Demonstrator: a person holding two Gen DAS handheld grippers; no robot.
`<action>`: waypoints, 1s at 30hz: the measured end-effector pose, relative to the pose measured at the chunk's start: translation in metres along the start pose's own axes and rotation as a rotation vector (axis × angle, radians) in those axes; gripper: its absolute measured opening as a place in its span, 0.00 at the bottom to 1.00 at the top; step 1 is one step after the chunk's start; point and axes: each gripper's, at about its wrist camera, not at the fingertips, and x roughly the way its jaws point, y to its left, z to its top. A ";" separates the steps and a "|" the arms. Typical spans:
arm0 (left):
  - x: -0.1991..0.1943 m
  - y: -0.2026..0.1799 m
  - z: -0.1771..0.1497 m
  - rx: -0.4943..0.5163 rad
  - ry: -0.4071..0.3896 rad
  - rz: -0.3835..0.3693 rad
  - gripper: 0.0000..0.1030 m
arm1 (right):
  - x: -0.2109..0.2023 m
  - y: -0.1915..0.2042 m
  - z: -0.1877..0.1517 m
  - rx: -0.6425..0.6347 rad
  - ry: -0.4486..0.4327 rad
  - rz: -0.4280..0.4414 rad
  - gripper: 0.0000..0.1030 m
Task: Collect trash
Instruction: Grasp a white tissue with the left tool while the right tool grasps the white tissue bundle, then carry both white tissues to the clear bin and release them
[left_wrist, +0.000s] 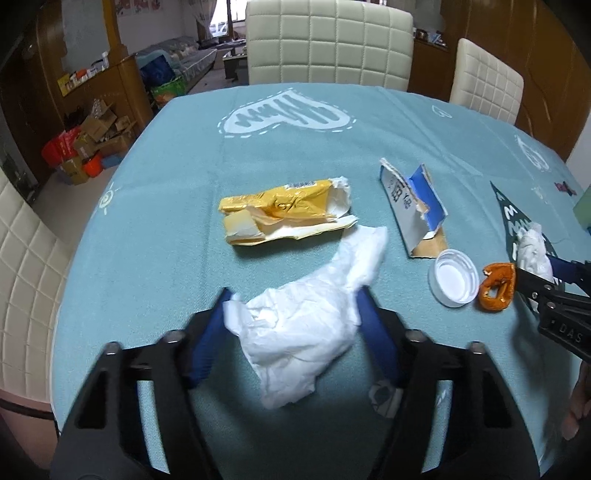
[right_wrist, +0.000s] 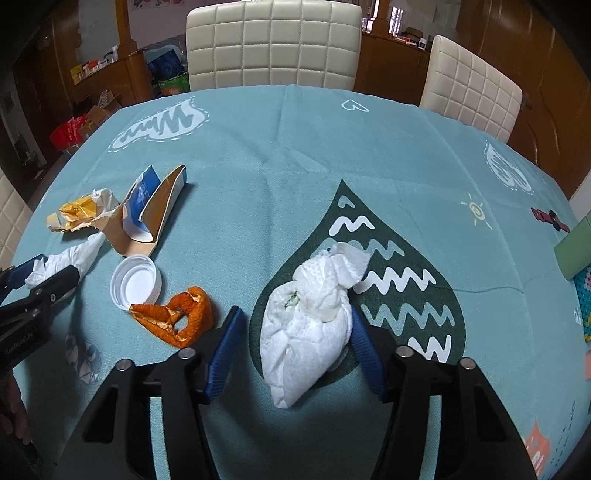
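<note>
Your left tool (left_wrist: 293, 299) pinching flat tissue (left_wrist: 306, 321) near counter's (left_wrist: 295, 147) front edge. Your right tool (right_wrist: 295, 325) straddling wadded tissue (right_wrist: 314, 317), right pad touching, left pad apart. Wad's long axis runs along fingers.

Right gripper (right_wrist: 293, 332) around a crumpled white tissue wad (right_wrist: 314, 317) on the blue tablecloth (right_wrist: 295, 147).

The wad lies on a dark drop-shaped print; the right blue pad touches it, while the left pad stands just beside it with a small gap. To the left lie an orange peel (right_wrist: 181, 319), a white bottle cap (right_wrist: 136, 281) touching the peel, a torn blue carton (right_wrist: 147, 214) and a yellow wrapper (right_wrist: 79, 212) near the left edge of the table. At the left edge the other gripper (right_wrist: 35, 277) has a white tissue (right_wrist: 74, 258) between its fingers. Two cream chairs (right_wrist: 273, 44) stand at the far edge.
</note>
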 end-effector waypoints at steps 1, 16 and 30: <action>-0.001 -0.002 0.001 0.012 -0.001 0.002 0.36 | -0.001 0.000 0.000 0.000 -0.001 0.000 0.44; -0.040 -0.001 -0.017 0.004 -0.026 -0.060 0.23 | -0.038 0.020 -0.023 -0.051 -0.037 0.039 0.26; -0.085 0.057 -0.062 -0.081 -0.055 0.004 0.23 | -0.070 0.096 -0.040 -0.180 -0.064 0.131 0.26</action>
